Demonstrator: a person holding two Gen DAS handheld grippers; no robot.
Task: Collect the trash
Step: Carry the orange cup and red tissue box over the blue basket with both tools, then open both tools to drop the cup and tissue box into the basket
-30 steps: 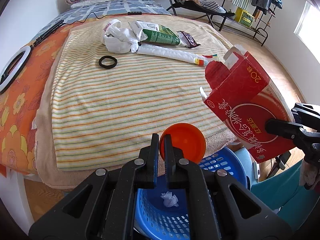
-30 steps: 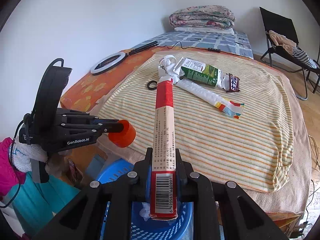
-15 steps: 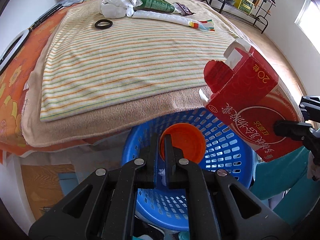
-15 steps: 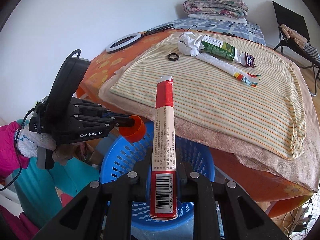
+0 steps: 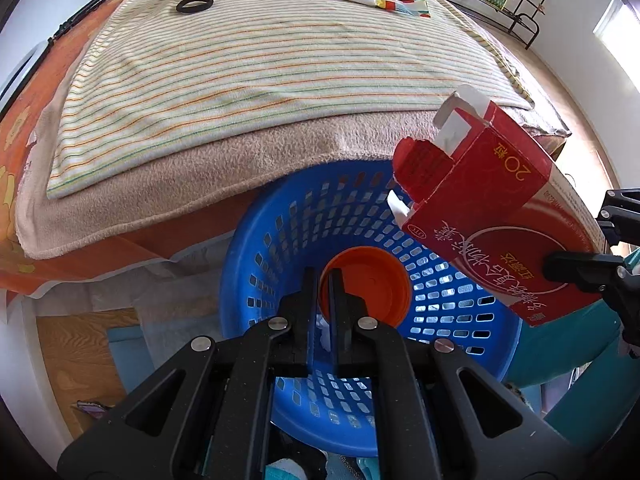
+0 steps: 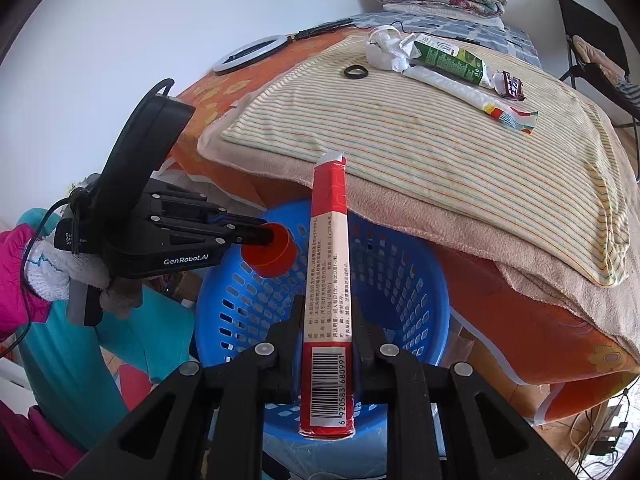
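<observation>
L jaws (image 5: 323, 284): pinched tight on the rim of the orange cap (image 5: 366, 286), so it can't slip.
R jaws (image 6: 327, 322): narrow, squeezing the flat red box (image 6: 329, 288) by its thin sides, near the barcode end.
Cap spot: right over the blue bin (image 5: 288, 248), open side facing me.
Box spot: also over the bin, sticking out long past my tips, torn end up.
Why there: both are trash, and held over the hole they will fall in when I let go, I think.
Bin: on the floor, tucked by the bed edge (image 6: 460, 236), so it's a short trip.
In bin: a white wad, hard to see.
Left on bed: paper ball (image 6: 384, 50), green carton (image 6: 452, 60), long wrapper (image 6: 460, 90), snack wrapper (image 6: 510, 86), black ring (image 6: 355, 71).
Next, my guess: open both, then go back for more.
</observation>
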